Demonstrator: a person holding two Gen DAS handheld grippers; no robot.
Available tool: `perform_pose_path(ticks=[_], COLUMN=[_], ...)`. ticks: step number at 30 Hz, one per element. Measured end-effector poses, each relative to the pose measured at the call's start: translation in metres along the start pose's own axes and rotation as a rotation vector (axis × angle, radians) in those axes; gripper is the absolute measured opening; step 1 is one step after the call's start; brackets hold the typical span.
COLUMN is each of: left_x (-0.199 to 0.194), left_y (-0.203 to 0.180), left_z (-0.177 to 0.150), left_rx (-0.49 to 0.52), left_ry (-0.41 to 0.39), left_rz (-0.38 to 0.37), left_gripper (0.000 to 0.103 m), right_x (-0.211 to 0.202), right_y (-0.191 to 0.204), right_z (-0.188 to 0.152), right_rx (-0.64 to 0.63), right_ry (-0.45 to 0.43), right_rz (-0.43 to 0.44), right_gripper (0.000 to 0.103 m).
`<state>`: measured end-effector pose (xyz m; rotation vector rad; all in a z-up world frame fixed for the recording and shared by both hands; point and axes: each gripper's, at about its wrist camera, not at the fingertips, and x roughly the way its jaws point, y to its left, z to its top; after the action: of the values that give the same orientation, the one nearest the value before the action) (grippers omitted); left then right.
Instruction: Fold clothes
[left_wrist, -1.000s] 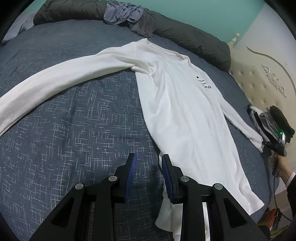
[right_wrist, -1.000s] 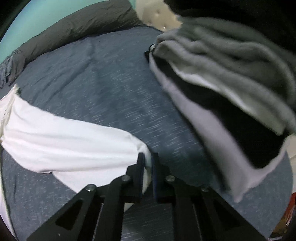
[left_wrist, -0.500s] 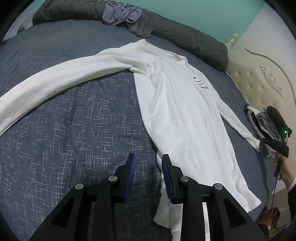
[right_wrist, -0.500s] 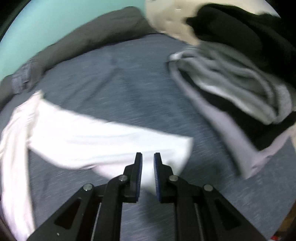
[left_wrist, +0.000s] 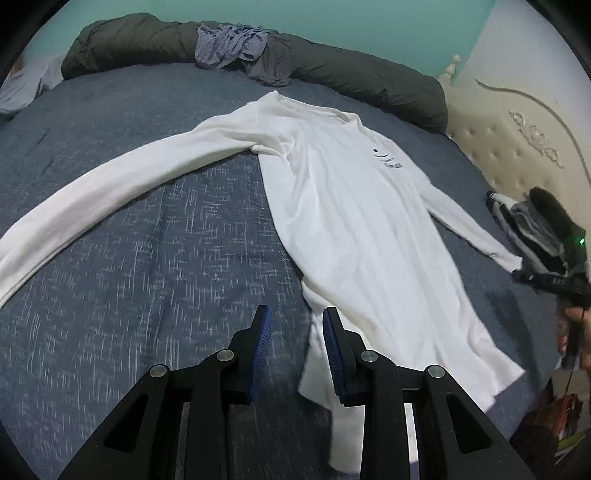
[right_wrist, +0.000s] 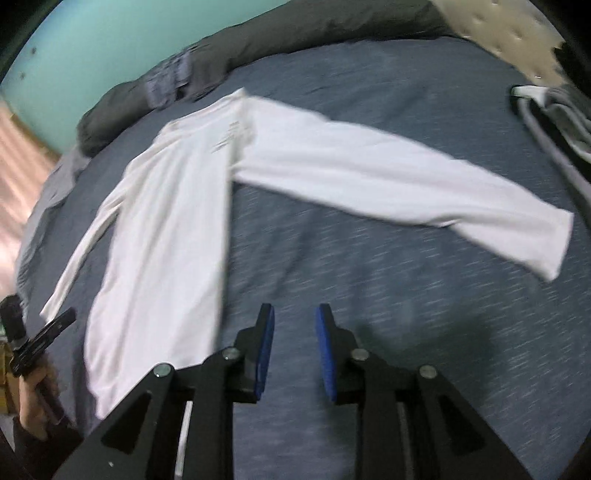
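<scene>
our shirt lies flat on the bed: light, limp knit, best pinched at cuff or hem. left gripper and right gripper both gape empty.

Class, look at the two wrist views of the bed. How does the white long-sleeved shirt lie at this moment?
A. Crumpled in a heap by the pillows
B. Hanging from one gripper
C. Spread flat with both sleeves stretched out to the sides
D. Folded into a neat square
C: the white shirt lies flat on the blue bedspread with each sleeve reaching outward, and both the left gripper and right gripper are open and empty.
</scene>
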<state>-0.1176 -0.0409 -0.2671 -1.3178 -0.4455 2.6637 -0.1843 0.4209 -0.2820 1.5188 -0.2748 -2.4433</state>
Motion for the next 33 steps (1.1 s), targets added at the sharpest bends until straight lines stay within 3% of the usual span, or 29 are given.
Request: perform_pose_path(ticks=[7, 14, 21, 33], left_x=[-0.022, -0.02, -0.007, 0.027], left_y=[-0.002, -0.007, -0.009, 0.002], left_z=[-0.008, -0.017, -0.036, -0.031], left_rx=[-0.009, 0.017, 0.028, 0.002], left_ry=[0.054, 0.141, 0.209, 0.236], left_rz=[-0.04, -0.07, -0.086, -0.05], left_gripper=[0.031, 0.031, 0.031, 0.03], right_x=[0.013, 0.022, 0.021, 0.033], right_y=[0.048, 0.081, 0.09, 0.097], right_z=[-0.024, -0.045, -0.063, -0.081], right_rx=[-0.019, -0.038, -0.058, -0.091], right_ry=[0.098, 0.186, 0.245, 0.304], right_rz=[0.101, 0.172, 0.18, 0.207], right_gripper=[0.034, 0.039, 0.039, 0.037])
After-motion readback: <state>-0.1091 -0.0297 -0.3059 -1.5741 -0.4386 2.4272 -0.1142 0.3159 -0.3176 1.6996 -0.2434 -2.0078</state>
